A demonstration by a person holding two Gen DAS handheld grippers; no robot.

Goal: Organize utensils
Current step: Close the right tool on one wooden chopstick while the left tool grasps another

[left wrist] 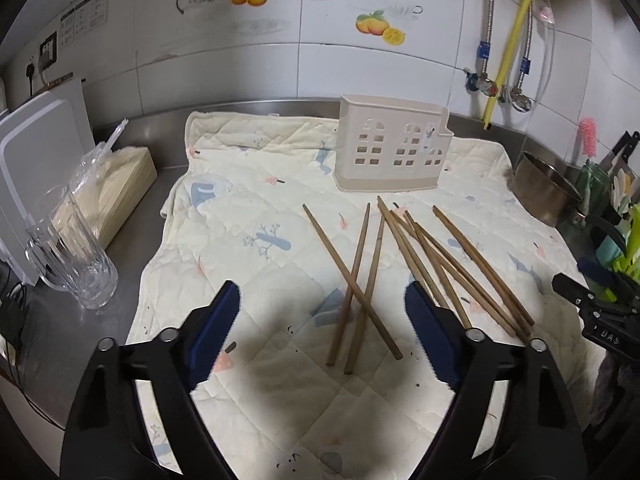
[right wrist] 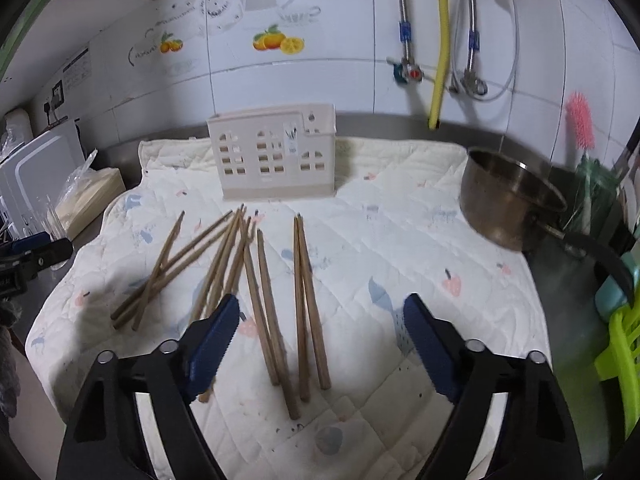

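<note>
Several brown wooden chopsticks (left wrist: 362, 280) lie scattered on a quilted cream cloth (left wrist: 248, 208); they also show in the right wrist view (right wrist: 264, 304). A beige plastic utensil holder (left wrist: 394, 146) with window cut-outs stands upright behind them, also in the right wrist view (right wrist: 276, 152). My left gripper (left wrist: 322, 308) is open and empty, hovering just in front of three crossed chopsticks. My right gripper (right wrist: 320, 316) is open and empty above the near ends of the right-hand chopsticks (right wrist: 306, 300). Part of the right gripper shows at the left view's right edge (left wrist: 592, 304).
A clear glass mug (left wrist: 74, 248) and a wrapped beige box (left wrist: 116, 184) stand left of the cloth by a white board (left wrist: 36, 160). A steel saucepan (right wrist: 508, 196) sits at the right, with a green rack (right wrist: 620, 344), a pink brush (right wrist: 580, 120) and wall pipes (right wrist: 440, 40).
</note>
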